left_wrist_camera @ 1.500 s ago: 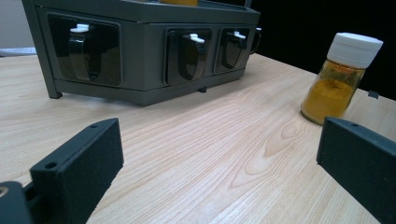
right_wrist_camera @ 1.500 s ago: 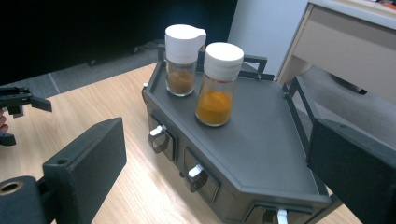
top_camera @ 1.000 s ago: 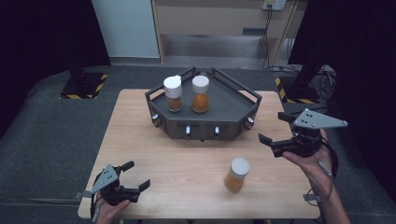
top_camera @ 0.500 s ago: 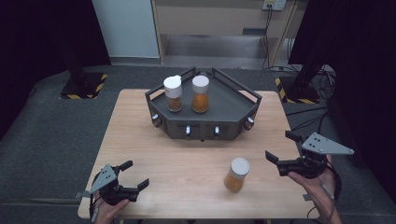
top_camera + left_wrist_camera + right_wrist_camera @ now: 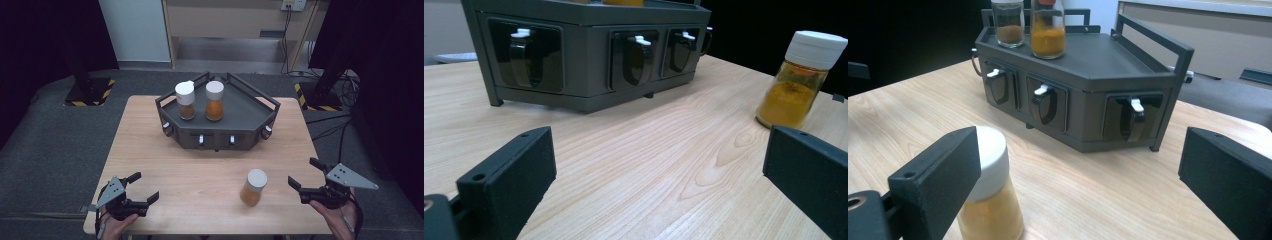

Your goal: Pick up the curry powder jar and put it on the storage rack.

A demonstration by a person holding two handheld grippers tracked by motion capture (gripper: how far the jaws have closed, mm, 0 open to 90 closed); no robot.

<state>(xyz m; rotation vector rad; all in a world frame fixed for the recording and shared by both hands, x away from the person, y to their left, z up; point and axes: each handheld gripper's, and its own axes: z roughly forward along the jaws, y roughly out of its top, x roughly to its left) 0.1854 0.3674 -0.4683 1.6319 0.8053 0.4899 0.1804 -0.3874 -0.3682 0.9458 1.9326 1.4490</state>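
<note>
A dark grey spice rack [image 5: 250,112] with drawer handles stands at the back middle of the wooden table [image 5: 145,145]. On its top are a brown-filled jar [image 5: 185,100] and an orange-filled jar [image 5: 214,100], both white-capped. A third orange jar [image 5: 252,187] stands alone on the table near the front right, also seen as the jar [image 5: 800,77] and jar [image 5: 988,200]. My left gripper [image 5: 142,188] is open near the front left corner. My right gripper [image 5: 303,173] is open just right of the lone jar, with nothing between its jaws.
The rack [image 5: 1088,75] has raised rails along its sides and several drawers with white-tipped handles [image 5: 636,55]. Dark floor surrounds the table, with stands on hazard-striped bases [image 5: 90,90] at the back left and back right, and cables [image 5: 330,127] at the right.
My right gripper has moved down and toward the front edge of the table, ending beside the lone jar. The left gripper has barely shifted.
</note>
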